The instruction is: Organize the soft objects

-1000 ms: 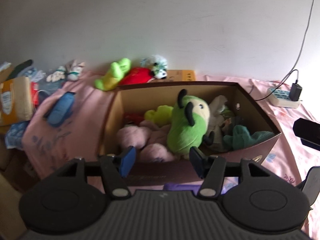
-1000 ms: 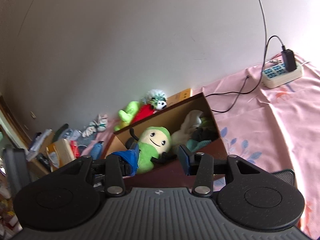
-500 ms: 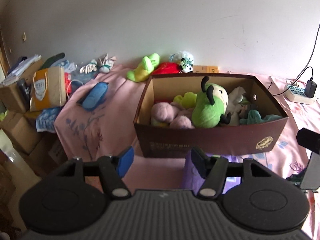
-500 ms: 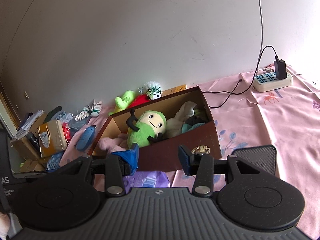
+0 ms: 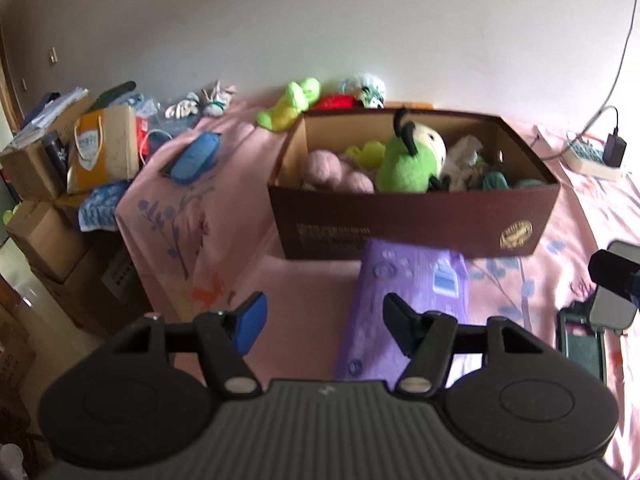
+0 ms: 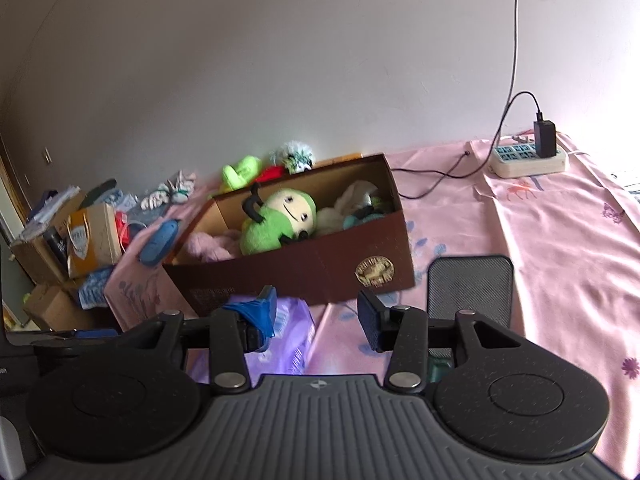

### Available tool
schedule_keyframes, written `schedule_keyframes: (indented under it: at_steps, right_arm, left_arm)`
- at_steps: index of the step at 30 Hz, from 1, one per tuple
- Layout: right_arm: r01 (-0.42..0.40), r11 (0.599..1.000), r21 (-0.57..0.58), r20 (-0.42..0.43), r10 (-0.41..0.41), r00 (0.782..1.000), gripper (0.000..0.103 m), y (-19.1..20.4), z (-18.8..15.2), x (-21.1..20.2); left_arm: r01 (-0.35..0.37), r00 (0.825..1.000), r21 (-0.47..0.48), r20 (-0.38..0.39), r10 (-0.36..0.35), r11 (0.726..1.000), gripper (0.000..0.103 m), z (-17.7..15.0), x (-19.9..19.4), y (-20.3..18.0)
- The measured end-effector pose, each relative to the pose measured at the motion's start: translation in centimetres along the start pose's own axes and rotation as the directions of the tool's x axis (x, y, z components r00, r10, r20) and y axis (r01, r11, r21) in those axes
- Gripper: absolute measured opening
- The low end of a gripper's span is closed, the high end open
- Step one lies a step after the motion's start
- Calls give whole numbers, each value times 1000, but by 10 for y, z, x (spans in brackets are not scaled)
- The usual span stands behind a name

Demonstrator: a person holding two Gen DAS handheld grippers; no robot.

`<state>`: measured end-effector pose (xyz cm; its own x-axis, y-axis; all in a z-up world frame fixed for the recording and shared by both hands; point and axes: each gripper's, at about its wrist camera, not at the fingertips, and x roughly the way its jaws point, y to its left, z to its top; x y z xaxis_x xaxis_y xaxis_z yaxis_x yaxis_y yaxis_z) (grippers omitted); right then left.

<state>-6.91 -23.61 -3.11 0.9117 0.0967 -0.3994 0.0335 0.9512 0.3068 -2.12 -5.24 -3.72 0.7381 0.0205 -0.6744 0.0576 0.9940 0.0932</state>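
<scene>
We see a pink sheet point(image 5: 312, 300) with a flower print spread over the surface. At its far right a power strip point(image 6: 528, 162) lies by the wall with a black charger point(image 6: 544, 144) plugged in, its cable point(image 6: 513, 40) running up the wall. Off the left edge stand cardboard boxes point(image 5: 44, 232) and a paper bag point(image 5: 106, 148). A phone point(image 5: 582, 344) lies at the near right.

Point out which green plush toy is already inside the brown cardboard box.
The round green plush toy with black horns and a cream face; the lime green plush toy lies outside, behind the brown cardboard box.
</scene>
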Motion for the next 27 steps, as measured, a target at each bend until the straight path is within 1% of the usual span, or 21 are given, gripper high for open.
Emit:
schedule_keyframes:
  at_steps: [3, 6, 12, 15, 18, 22, 27]
  right_arm:
    - [20, 1000, -22, -15, -20, 1000, 29, -1, -7, -3]
    - [75, 997, -25, -25, -76, 997, 29, -3, -11, -7]
    - [123, 990, -70, -57, -128, 990, 30, -9, -22, -15]
    - [167, 981, -95, -71, -174, 982, 30, -14, -27, -16]
    - [195, 974, -116, -121, -209, 970, 30, -21, -32, -10]
    - [231, 967, -105, -147, -244, 958, 30, -30, -36, -8]
    - [257, 964, -73, -122, -264, 957, 30, -37, -34, -14]
  left_arm:
    - [-3, 1000, 15, -11, 3, 1000, 65, -7, 0, -5]
    - [5, 1000, 28, -24, -4, 1000, 65, -15, -1, -10]
    - [43, 995, 55, -88, -38, 998, 65, -31, 5, -20]
    - [64, 991, 54, -123, -57, 997, 65, -37, 9, -22]
    - [74, 987, 54, -147, -65, 996, 65, -41, 12, -26]
    - [79, 987, 58, -147, -70, 995, 65, -41, 10, -33]
    - [83, 989, 72, -129, -73, 994, 65, -37, 5, -40]
